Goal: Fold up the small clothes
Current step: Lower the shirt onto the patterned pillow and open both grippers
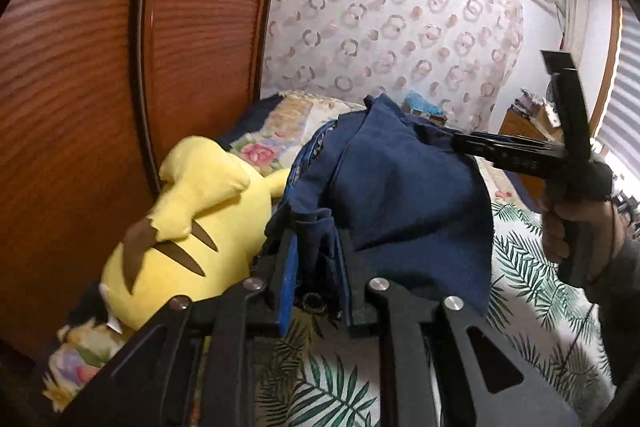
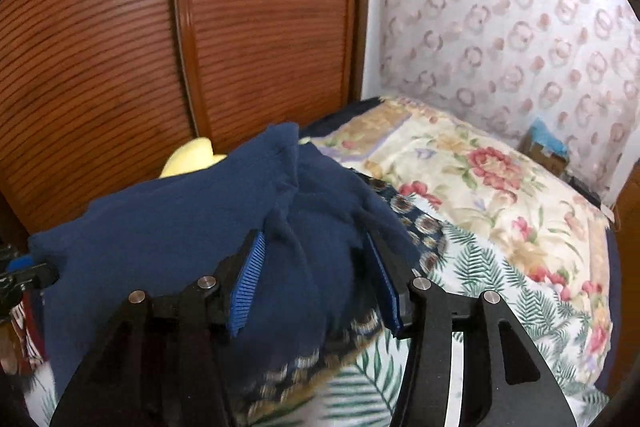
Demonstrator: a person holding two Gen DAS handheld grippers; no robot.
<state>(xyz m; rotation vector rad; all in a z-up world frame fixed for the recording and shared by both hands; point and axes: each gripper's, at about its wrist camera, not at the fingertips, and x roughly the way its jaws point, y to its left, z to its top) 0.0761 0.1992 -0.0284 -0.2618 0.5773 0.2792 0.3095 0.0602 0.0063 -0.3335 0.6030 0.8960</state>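
A dark blue garment point(image 1: 396, 183) hangs lifted above the bed, held between both grippers. My left gripper point(image 1: 316, 259) is shut on a bunched edge of the garment at its near left side. In the left wrist view my right gripper point(image 1: 456, 139) reaches in from the right, closed on the garment's far upper edge. In the right wrist view the garment point(image 2: 168, 227) spreads to the left and its cloth fills the gap between the blue pads point(image 2: 248, 279) of my right gripper point(image 2: 316, 247), whose jaws stand partly apart around it.
A yellow plush toy point(image 1: 188, 215) lies against the brown wooden wardrobe doors point(image 1: 80, 107). The bed has a leaf-print sheet point(image 1: 524, 267) and a floral quilt point(image 2: 480, 179). A patterned cloth point(image 2: 420, 223) lies under the garment. A curtain point(image 1: 392, 27) covers the far wall.
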